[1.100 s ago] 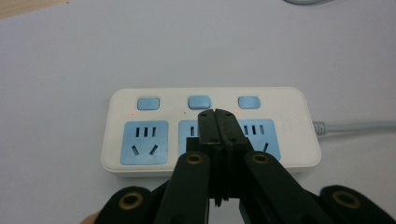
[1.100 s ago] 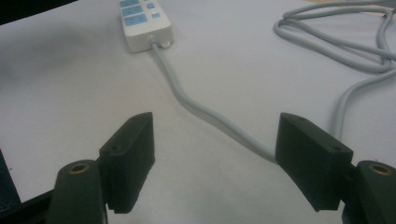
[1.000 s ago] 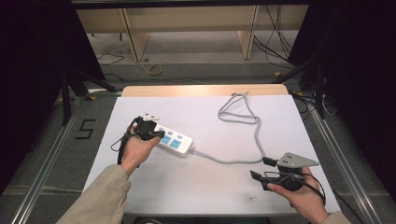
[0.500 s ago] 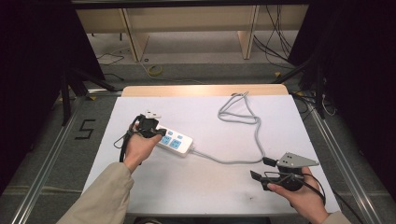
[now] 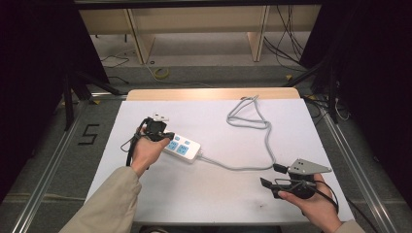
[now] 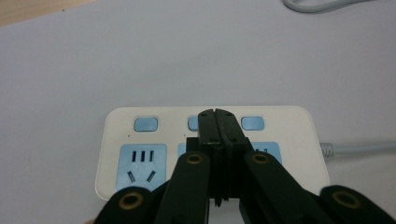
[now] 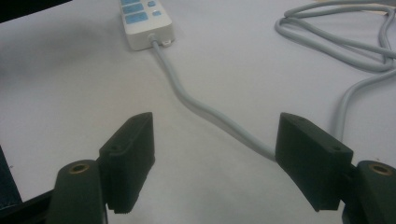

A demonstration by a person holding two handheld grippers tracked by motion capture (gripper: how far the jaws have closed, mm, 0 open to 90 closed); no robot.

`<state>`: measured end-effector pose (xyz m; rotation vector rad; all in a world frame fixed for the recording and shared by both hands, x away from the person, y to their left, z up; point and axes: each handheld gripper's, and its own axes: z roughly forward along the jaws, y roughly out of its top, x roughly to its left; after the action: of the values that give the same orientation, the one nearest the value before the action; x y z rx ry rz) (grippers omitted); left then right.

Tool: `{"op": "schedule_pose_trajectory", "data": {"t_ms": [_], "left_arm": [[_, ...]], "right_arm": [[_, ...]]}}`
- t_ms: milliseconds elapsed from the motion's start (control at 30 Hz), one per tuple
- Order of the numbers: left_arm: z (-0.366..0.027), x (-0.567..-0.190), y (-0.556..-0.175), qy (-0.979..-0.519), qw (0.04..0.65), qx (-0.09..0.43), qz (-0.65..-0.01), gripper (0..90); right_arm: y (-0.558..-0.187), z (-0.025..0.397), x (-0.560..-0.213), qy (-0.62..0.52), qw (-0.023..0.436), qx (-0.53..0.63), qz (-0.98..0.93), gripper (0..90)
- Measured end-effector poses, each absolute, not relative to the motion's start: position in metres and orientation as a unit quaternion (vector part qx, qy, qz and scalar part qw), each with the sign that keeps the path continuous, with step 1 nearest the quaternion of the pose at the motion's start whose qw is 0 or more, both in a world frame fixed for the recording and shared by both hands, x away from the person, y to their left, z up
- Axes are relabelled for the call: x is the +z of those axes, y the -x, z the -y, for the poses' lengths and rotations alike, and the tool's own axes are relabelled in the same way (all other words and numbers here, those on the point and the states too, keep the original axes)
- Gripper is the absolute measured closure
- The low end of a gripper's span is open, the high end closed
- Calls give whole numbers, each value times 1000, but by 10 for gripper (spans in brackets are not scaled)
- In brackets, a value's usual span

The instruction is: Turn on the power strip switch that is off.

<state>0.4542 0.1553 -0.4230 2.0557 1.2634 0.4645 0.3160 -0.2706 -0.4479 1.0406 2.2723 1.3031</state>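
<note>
A white power strip (image 5: 183, 148) with blue sockets and blue buttons lies left of the table's middle. My left gripper (image 5: 163, 132) is over its left end. In the left gripper view the jaws are shut with nothing between them, and the gripper (image 6: 215, 114) has its tips over the middle blue button of the power strip (image 6: 140, 116); I cannot tell whether they touch it. My right gripper (image 5: 270, 187) is open near the front right edge. In the right gripper view, the right gripper (image 7: 215, 144) holds nothing. The grey cable (image 7: 205, 112) runs along the table beyond its jaws.
The cable (image 5: 233, 166) runs from the strip toward the right, then up to a loose coil (image 5: 248, 117) at the back of the white table (image 5: 204, 194). Dark stands and floor cables surround the table. A wooden shelf stands behind.
The left hand and its gripper have edged slightly to the right, over the strip. The right gripper and the cable have stayed still.
</note>
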Motion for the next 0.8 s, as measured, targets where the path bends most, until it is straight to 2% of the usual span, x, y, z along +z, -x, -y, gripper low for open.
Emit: {"op": "schedule_pose_trajectory", "data": {"t_ms": [800], "left_arm": [[-153,-429,-466,-789,328,181,-487,899]], "right_arm": [[-316,270,-448,-363,158,455,-797,290]]}}
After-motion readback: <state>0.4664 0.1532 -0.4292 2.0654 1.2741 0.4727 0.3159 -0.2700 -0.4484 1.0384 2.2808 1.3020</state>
